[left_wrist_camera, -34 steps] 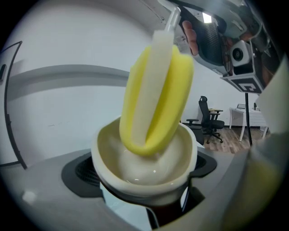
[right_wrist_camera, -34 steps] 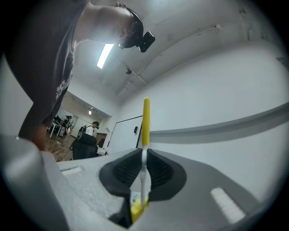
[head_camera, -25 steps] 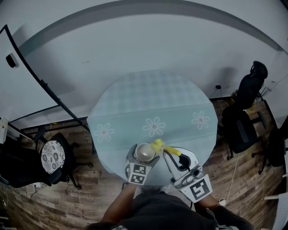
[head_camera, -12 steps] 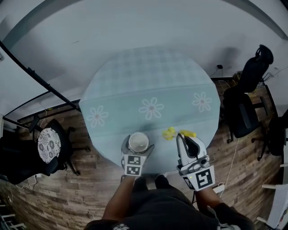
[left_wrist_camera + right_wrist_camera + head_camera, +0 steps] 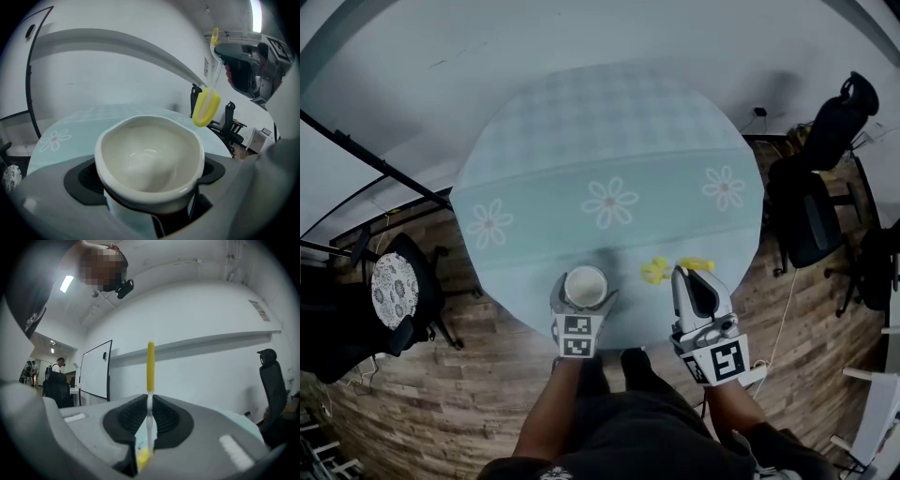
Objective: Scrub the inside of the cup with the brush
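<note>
The white cup [image 5: 586,286] sits low at the near edge of the table [image 5: 609,131], clamped between the jaws of the left tool [image 5: 584,298], mouth up. In the left gripper view its inside [image 5: 150,159] looks pale and bare, with no dirt I can pick out, though whether it is wet or soapy is hard to say from here.

The yellow brush [image 5: 656,270] is not in the cup. It hangs off to the cup's right and clear of the rim, its looped head [image 5: 206,107] a little above the mouth. The right tool [image 5: 688,277] has its jaws closed tight on the thin handle [image 5: 150,366], which stands straight up between them.

So I'd judge the scrubbing is either paused or finished. If more is wanted, the head has to come back across and down into the cup.

The table wears a pale blue checked cloth with white daisies [image 5: 609,202]. Around it are a wood-plank floor [image 5: 487,394], a black office chair [image 5: 811,234] on the right, a chair with a patterned seat [image 5: 394,300] on the left, and a whiteboard [image 5: 96,373] by the far wall.
</note>
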`<state>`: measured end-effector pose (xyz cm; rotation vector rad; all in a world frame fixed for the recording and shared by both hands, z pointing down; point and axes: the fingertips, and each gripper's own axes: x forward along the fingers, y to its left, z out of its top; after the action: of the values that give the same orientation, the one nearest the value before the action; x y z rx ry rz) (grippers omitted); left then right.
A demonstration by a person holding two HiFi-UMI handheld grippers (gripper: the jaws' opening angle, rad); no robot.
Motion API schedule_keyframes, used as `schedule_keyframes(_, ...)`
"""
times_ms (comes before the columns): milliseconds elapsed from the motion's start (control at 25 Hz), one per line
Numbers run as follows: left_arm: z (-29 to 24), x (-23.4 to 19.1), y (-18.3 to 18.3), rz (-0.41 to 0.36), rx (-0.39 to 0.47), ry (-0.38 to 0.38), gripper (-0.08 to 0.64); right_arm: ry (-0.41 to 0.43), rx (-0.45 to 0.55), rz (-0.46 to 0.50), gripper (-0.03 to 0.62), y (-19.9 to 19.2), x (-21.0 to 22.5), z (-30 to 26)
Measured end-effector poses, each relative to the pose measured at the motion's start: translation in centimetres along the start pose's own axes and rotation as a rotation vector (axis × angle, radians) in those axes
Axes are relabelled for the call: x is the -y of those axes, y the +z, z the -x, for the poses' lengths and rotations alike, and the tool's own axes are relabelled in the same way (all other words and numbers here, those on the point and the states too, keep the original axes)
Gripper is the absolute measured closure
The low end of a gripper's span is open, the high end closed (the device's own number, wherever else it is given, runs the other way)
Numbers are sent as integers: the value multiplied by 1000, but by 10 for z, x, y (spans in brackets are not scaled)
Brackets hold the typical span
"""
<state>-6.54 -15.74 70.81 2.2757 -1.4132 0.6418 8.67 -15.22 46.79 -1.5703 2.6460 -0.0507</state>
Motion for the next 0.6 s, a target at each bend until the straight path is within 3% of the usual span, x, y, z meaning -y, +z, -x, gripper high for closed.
schedule_keyframes(600,-32,-10,-43,-29,-77,4,-3,-5,-58,6,557,-39,11,-7)
